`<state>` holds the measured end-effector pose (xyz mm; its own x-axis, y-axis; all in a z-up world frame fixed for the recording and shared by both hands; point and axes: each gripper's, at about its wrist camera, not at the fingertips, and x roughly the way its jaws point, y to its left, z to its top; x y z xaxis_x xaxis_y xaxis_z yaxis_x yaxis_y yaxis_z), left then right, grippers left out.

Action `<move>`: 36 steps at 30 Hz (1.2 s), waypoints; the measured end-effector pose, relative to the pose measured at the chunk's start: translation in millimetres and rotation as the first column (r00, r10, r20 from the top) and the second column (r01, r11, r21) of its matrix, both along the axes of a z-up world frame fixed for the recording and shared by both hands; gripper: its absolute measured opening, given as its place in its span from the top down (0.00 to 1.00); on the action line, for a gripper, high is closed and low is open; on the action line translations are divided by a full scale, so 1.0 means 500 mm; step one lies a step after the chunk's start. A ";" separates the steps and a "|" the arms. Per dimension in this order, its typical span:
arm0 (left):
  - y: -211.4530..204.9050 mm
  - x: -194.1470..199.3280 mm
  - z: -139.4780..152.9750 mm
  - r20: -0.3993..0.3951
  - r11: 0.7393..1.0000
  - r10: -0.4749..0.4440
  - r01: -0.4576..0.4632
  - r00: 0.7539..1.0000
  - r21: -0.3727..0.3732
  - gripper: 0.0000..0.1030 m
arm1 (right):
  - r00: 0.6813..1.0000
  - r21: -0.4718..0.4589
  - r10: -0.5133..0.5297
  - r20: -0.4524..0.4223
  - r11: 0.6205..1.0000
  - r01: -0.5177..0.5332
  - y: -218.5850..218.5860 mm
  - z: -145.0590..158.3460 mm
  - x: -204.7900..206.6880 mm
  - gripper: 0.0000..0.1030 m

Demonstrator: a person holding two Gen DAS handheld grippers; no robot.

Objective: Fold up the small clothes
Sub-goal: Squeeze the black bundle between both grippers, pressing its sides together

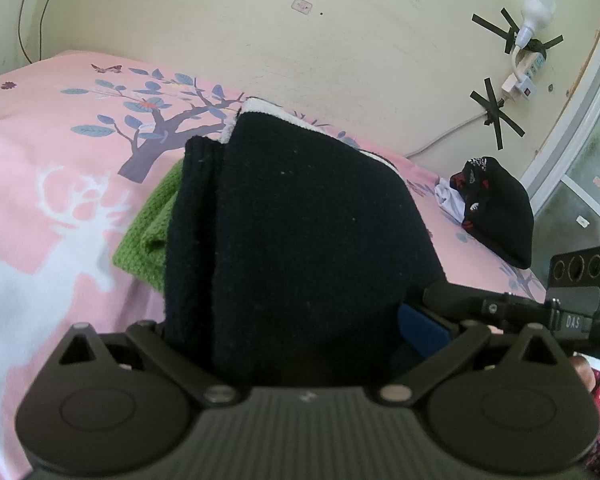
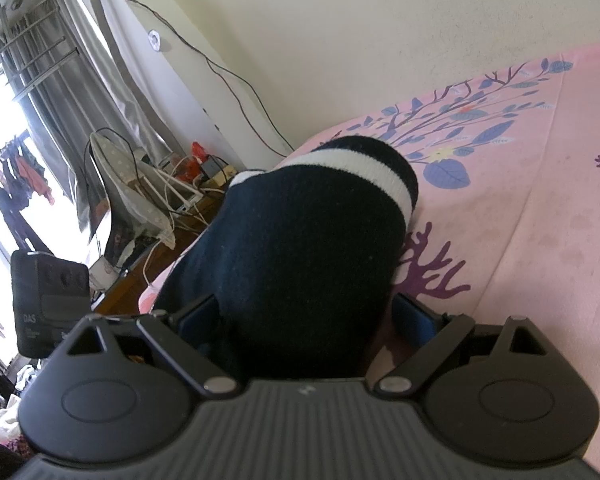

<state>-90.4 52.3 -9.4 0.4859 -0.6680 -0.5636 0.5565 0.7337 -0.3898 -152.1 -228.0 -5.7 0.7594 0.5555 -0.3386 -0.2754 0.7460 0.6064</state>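
Observation:
A dark navy knit garment with a white stripe (image 1: 300,240) fills the middle of the left wrist view, folded, lying over a green knit piece (image 1: 148,236) on the pink bed. My left gripper (image 1: 300,332) is shut on its near edge; the fingertips are hidden by the cloth. The same garment (image 2: 300,248) shows in the right wrist view, its white band (image 2: 364,168) at the far end. My right gripper (image 2: 304,328) is shut on it too; blue finger pads (image 2: 416,320) show beside the cloth. The right gripper also shows in the left wrist view (image 1: 460,300).
The pink bedsheet (image 1: 60,160) has tree and deer prints. A pile of dark clothes (image 1: 496,212) lies at the bed's far right by the wall. Beyond the bed's edge stand an ironing board (image 2: 132,184) and a cluttered low table (image 2: 196,184) with cables.

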 end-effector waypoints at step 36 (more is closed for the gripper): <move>0.000 0.006 0.002 -0.013 1.000 -0.012 0.013 1.000 0.009 0.00 | 1.000 0.010 -0.008 0.000 1.000 0.008 -0.003 -0.001 0.001 0.15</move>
